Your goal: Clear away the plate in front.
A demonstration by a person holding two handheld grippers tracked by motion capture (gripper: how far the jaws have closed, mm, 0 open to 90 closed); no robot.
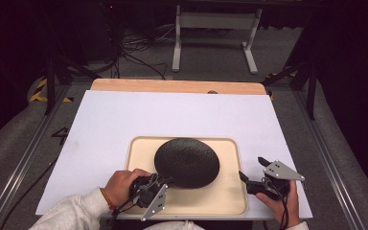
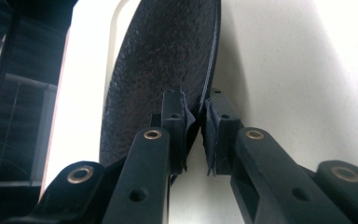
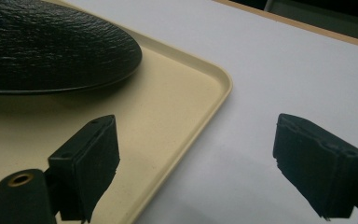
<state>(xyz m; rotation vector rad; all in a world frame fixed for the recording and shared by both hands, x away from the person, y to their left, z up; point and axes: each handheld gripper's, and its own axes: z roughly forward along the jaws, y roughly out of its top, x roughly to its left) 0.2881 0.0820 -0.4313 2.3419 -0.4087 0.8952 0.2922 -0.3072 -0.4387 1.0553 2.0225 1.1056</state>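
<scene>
A black round plate (image 1: pixel 187 162) with a pebbled surface lies on the cream tray (image 1: pixel 230 191) near the table's front edge. My left gripper (image 1: pixel 165 182) is shut on the plate's near left rim, and the left gripper view shows that rim pinched between the pads of my left gripper (image 2: pixel 196 125), with the plate (image 2: pixel 163 70) stretching away over the tray (image 2: pixel 307 93). My right gripper (image 1: pixel 251 168) stands open astride the tray's right rim. In the right gripper view, nothing is between the jaws of my right gripper (image 3: pixel 200 163); the plate (image 3: pixel 51 42) casts a shadow on the tray (image 3: pixel 214 88).
A white sheet (image 1: pixel 182 115) covers the wooden table (image 1: pixel 172 86), with free room behind and to both sides of the tray. Beyond the table stand a white frame (image 1: pixel 215 28) and cables (image 1: pixel 134 52) on the floor. Metal rails (image 1: pixel 24 158) run along the table's sides.
</scene>
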